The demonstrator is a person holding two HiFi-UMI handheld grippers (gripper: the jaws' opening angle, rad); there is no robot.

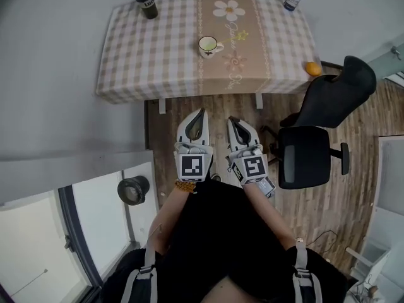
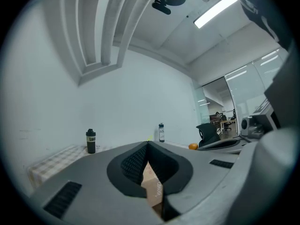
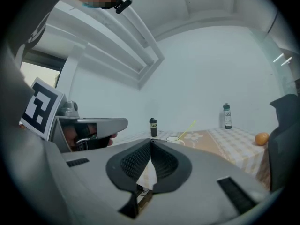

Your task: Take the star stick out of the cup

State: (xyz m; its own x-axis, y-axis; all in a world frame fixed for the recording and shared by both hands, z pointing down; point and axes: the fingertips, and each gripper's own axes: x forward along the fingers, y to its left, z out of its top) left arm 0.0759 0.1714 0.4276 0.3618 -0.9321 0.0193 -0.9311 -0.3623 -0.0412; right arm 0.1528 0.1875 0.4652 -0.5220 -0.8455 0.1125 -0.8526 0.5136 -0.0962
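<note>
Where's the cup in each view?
Head view: cup at upper centre.
Left gripper view: not in it.
Right gripper view: cup just right of centre, slightly low.
Shared landmark: dark bottle, also in the left gripper view and the right gripper view, left of the cup where both show.

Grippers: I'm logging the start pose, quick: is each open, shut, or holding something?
Left gripper: shut, tips together, nothing held.
Right gripper: shut, tips together, nothing held.

Fingers [image 3: 133, 162] together; star stick [image 3: 188, 129] in cup [image 3: 172, 138]
</note>
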